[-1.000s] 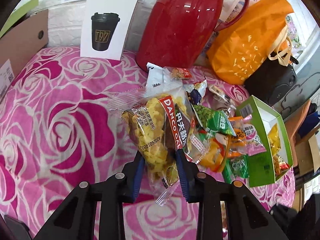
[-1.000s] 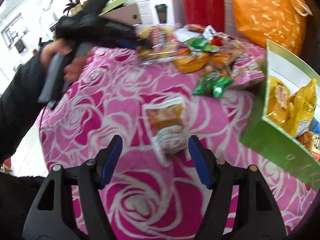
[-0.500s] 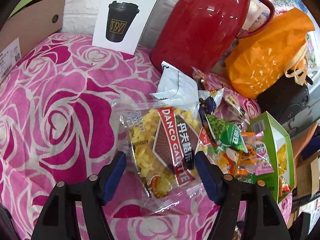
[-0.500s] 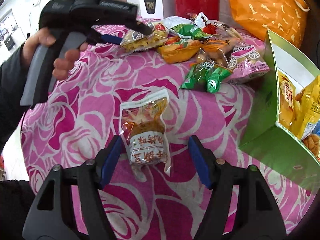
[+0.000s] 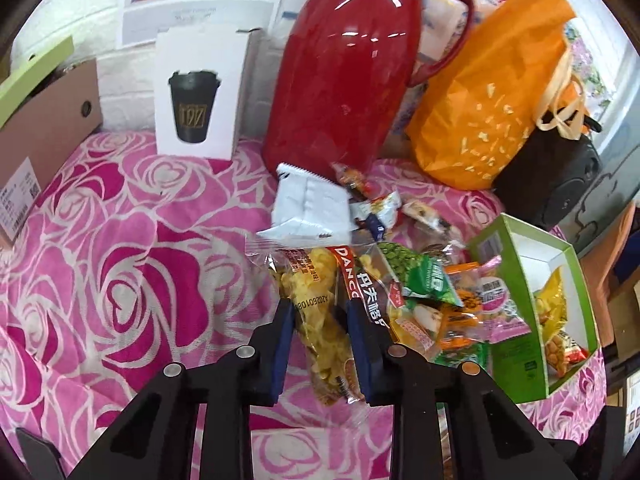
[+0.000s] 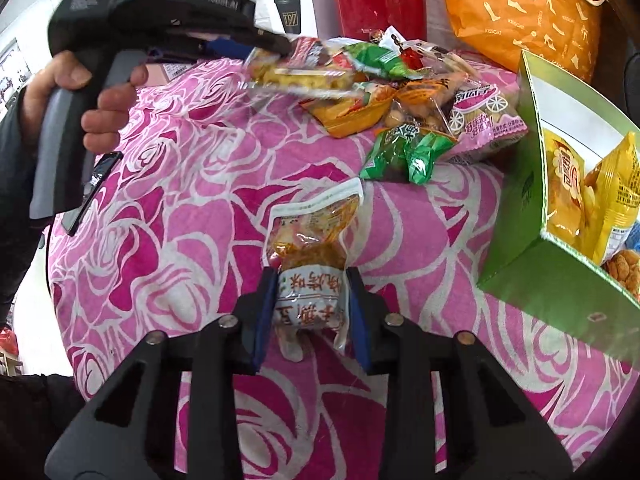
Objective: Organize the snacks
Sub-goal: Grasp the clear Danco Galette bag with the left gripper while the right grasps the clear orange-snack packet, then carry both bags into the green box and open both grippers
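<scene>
Crinkly film is all the left gripper [image 5: 320, 312] has, its fingers [image 5: 283, 334] clamped on the cracker bag [image 5: 320, 300], which could slip or drag the pile [image 5: 424, 292] just right of them. Right gripper [image 6: 310, 300] pinches the pouch [image 6: 310, 264] near its bottom seal; a weak bite may drop it. Right of both, the green box [image 6: 532, 184] holds yellow bags [image 6: 612, 196] and looks fairly full, so a snag on entry seems likely.

Your right gripper [image 6: 311, 312] pinches the orange vacuum-sealed snack pouch [image 6: 311, 256] on the rose-patterned cloth [image 6: 192, 184], while your left gripper [image 6: 256, 42] grips a clear yellow-snack packet [image 6: 298, 74] beside the heap near the far edge.
</scene>
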A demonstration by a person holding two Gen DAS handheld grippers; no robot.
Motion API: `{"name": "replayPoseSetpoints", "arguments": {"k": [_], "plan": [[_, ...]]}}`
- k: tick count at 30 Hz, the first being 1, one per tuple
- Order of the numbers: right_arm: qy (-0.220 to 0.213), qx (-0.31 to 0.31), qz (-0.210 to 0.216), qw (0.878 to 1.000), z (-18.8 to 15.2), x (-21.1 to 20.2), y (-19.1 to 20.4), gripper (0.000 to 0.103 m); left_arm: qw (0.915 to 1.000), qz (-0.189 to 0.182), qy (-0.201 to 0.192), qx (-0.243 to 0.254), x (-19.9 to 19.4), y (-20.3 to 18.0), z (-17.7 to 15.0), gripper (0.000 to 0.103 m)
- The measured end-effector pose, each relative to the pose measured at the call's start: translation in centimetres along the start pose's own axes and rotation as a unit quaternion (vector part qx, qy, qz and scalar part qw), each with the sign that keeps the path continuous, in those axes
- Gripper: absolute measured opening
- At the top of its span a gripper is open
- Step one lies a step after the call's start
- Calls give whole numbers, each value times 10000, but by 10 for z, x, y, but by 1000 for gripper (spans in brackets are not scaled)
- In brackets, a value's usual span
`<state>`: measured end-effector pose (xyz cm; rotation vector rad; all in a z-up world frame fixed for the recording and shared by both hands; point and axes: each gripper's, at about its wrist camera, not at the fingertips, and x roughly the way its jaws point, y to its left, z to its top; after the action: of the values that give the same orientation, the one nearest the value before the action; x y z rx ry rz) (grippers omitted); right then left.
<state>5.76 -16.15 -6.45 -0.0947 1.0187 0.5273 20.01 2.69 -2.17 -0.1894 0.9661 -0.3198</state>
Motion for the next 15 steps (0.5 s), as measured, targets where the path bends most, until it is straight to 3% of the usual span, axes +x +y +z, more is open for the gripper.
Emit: {"name": "replayPoseSetpoints", "arguments": {"k": [5,7,9,12,14,15], "plan": [[-23,80,-31,10000,-4,-5,-5,36,9985,-544,-25,-29,-7,-24,1,33],[-35,124,-40,9999,-5,-7,-5,36,9975,-706,-72,-48,-4,-34,2,54],[-45,136,-54,9999,-6,-7,-4,36,9986,-520,-77,-86,3,-42,1,63],[-48,153,-39,9999,-7,-8,-5,36,9992,-362,75,-147,19,-45,-1,64],[-37,153,-31,9999,-8,-8,-7,36,9984,-453,174,-274,25,-40,-5,62],[-39,161,-24,9999,-7,-7,-8,36,9985,-455,171,-265,25,-39,-6,50]]}}
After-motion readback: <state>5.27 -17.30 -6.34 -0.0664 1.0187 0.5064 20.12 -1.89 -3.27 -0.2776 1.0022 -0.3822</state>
